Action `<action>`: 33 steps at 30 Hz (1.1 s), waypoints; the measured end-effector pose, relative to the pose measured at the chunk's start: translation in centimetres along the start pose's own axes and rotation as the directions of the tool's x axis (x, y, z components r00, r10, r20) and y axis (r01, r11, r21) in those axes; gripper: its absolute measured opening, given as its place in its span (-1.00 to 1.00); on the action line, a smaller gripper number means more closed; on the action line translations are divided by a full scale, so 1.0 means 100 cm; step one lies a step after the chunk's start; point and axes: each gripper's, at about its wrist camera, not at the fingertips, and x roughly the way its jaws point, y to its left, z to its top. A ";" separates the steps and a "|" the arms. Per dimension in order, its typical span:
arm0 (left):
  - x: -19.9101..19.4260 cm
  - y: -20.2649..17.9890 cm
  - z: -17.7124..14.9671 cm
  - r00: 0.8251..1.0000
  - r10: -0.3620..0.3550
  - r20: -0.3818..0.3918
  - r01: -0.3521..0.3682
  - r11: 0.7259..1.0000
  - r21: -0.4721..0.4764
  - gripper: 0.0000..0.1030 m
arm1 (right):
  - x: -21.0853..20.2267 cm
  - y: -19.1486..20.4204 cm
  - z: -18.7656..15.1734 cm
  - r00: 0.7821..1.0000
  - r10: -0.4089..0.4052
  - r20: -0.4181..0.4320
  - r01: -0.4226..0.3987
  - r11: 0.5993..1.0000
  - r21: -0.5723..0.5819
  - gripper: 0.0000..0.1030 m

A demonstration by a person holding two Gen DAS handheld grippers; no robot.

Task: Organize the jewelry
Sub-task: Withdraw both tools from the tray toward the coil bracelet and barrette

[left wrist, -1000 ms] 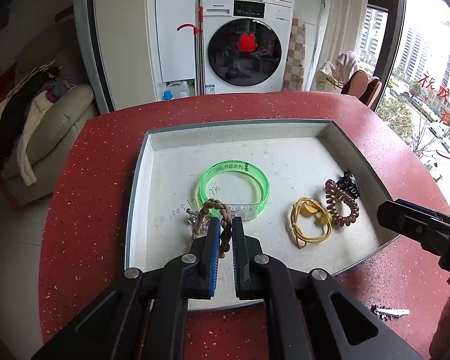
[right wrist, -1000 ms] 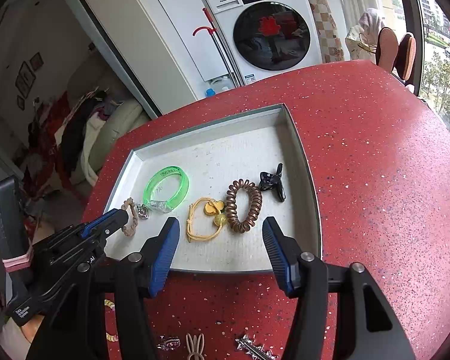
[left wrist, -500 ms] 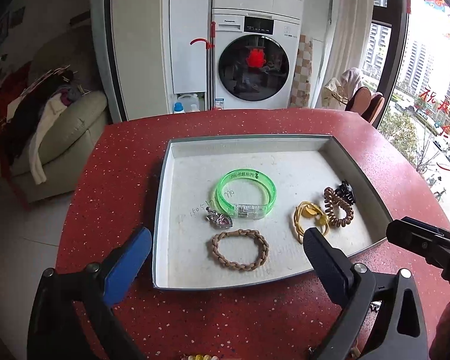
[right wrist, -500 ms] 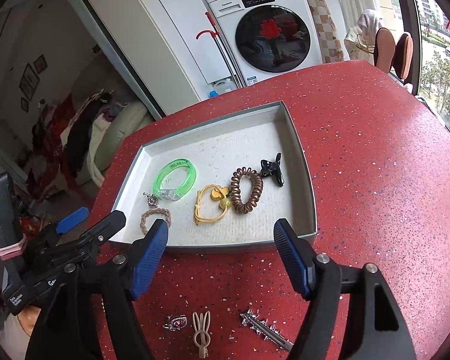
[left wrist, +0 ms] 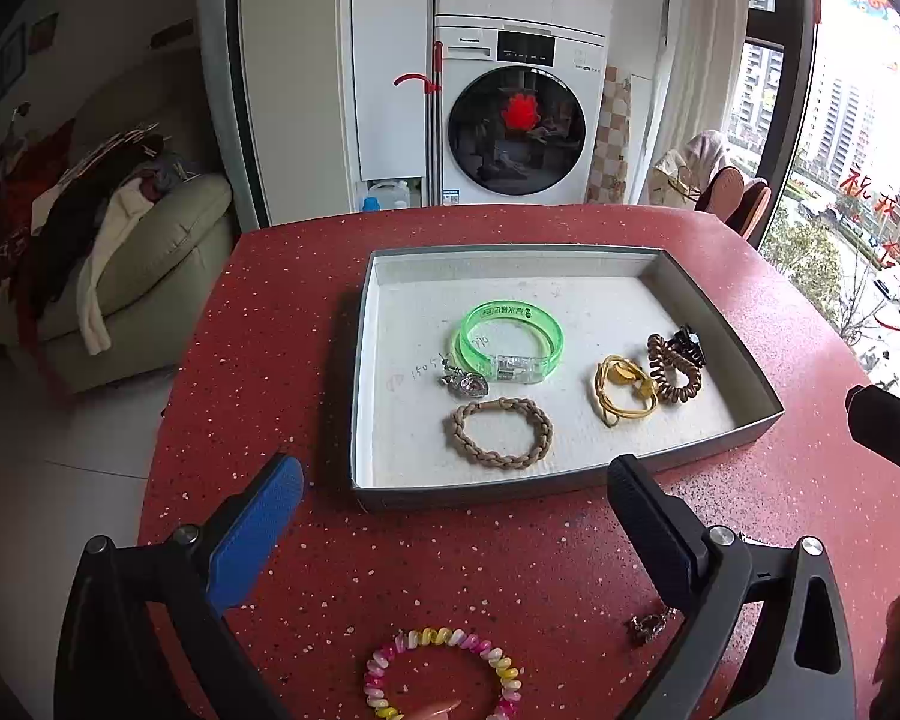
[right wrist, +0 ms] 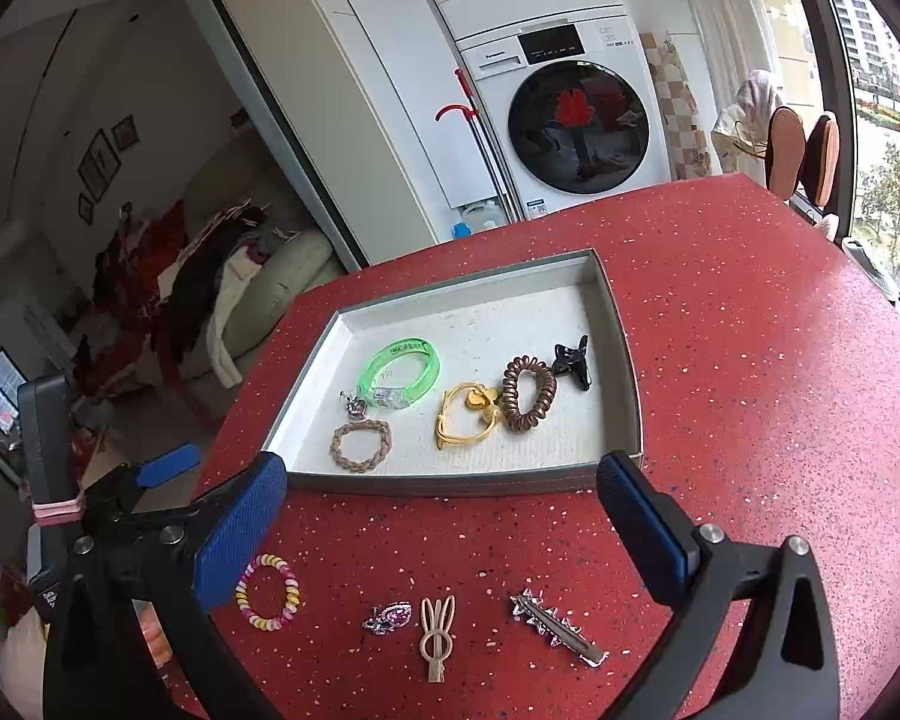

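Note:
A grey tray (left wrist: 366, 360) on the red table holds a green bangle (left wrist: 507, 339), a silver charm (left wrist: 465, 384), a braided brown hair tie (left wrist: 501, 432), a yellow tie (left wrist: 624, 390), a brown spiral tie (left wrist: 675, 369) and a black claw clip (left wrist: 687, 342). My left gripper (left wrist: 453, 480) is open and empty, just short of the tray's near wall. My right gripper (right wrist: 441, 474) hangs in front of the tray (right wrist: 450, 483) too. Its jaws are opening, with nothing between them. The braided tie (right wrist: 360, 444) lies free in the tray.
On the table in front of the tray lie a pastel spiral bracelet (right wrist: 268, 591), a silver brooch (right wrist: 388, 617), a beige hairpin (right wrist: 437, 636) and a spiked silver clip (right wrist: 555, 627). A sofa piled with clothes stands off the table's left; a washing machine is behind.
My left gripper let go of the braided hair tie in the tray and opened wide. Both grippers drew back from the tray, and the right jaws spread wider.

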 end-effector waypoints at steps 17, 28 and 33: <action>0.000 0.029 -0.058 0.992 0.007 -0.123 -0.014 0.998 -0.061 1.00 | -0.001 -0.028 -0.047 0.977 -0.093 -0.190 0.086 0.995 -0.041 1.00; 0.007 0.043 -0.079 0.984 0.013 -0.177 -0.031 0.994 -0.101 1.00 | 0.007 -0.045 -0.073 0.952 -0.159 -0.263 0.151 0.987 -0.051 1.00; 0.011 0.045 -0.081 0.982 0.020 -0.190 -0.039 0.994 -0.100 1.00 | 0.011 -0.045 -0.074 0.944 -0.193 -0.267 0.178 0.981 -0.081 1.00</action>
